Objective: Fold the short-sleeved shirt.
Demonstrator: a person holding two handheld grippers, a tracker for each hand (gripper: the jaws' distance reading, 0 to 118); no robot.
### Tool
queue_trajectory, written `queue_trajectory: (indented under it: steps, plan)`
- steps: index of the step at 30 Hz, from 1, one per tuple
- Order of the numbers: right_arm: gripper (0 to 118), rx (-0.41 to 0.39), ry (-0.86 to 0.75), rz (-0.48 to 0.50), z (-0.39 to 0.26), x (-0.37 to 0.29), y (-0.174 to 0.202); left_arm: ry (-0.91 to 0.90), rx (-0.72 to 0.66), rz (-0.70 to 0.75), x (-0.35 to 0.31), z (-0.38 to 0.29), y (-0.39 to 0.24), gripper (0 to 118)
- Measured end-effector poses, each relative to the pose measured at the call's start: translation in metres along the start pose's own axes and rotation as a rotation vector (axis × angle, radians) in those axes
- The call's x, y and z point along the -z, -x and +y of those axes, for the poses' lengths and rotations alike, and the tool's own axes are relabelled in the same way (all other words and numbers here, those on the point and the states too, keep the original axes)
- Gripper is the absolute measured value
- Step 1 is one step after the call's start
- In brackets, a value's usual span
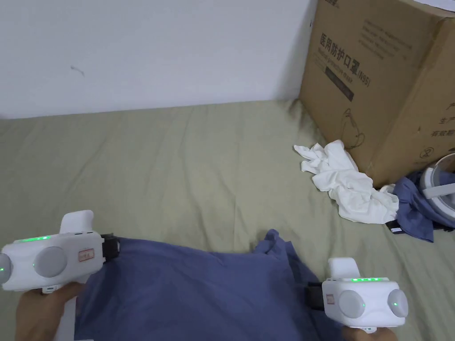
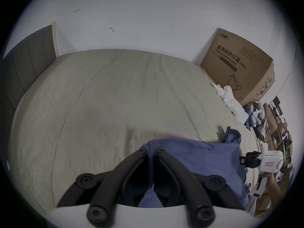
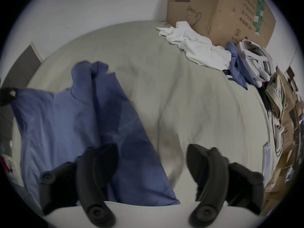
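Note:
A blue short-sleeved shirt (image 1: 200, 293) lies spread on the olive-green bed sheet (image 1: 177, 177), near the front edge. My left gripper (image 1: 111, 247) is shut on the shirt's far left corner; in the left gripper view its jaws pinch the blue cloth (image 2: 189, 156) at the gripper (image 2: 151, 151). My right gripper (image 1: 313, 295) is at the shirt's right edge. In the right gripper view the gripper (image 3: 153, 156) stands open, its left jaw over the shirt (image 3: 65, 116), its right jaw over bare sheet. A bunched sleeve (image 1: 275, 242) sticks up at the far right corner.
A large cardboard box (image 1: 382, 84) stands at the back right against the white wall. A crumpled white garment (image 1: 346, 184) and another blue garment (image 1: 415, 213) lie before it, beside a white round device (image 1: 440, 186). Bare sheet stretches behind the shirt.

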State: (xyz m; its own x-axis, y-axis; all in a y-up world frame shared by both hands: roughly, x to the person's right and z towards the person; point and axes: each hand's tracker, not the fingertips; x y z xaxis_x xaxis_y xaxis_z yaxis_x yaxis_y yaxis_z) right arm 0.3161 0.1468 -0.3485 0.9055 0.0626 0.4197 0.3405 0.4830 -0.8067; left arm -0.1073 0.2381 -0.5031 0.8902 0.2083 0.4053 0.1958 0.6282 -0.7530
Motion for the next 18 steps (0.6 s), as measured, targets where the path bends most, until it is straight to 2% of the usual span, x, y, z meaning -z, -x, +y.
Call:
queue_trajectory:
  steps: [1, 4, 5, 6, 7, 9, 11, 18]
  plan:
    - [78, -0.027, 0.002, -0.022, -0.002, 0.001, 0.006, -0.001, -0.003, 0.0, 0.028, 0.041, 0.012, 8]
    - [60, -0.034, 0.012, -0.002, -0.005, 0.009, 0.014, 0.004, -0.019, -0.006, 0.028, 0.032, -0.008, 8]
    - [49, -0.026, 0.006, 0.008, -0.007, 0.006, 0.013, 0.004, -0.024, -0.007, 0.031, 0.045, 0.018, 8]
    - [33, -0.022, 0.002, 0.002, -0.007, 0.002, 0.014, 0.007, -0.029, -0.007, 0.03, 0.042, 0.014, 8]
    - [12, -0.025, -0.01, 0.0, -0.007, -0.004, 0.016, 0.008, -0.029, -0.005, 0.028, 0.037, 0.008, 8]
    - [8, -0.068, -0.05, -0.036, -0.009, -0.01, 0.016, 0.007, -0.028, -0.003, 0.026, 0.044, 0.024, 8]
    - [7, -0.068, -0.05, 0.005, -0.009, -0.018, 0.013, 0.0, -0.036, 0.005, 0.021, 0.038, 0.02, 8]
    - [7, -0.076, -0.147, -0.025, -0.011, -0.064, -0.001, -0.047, -0.089, 0.012, -0.01, 0.035, 0.045, 8]
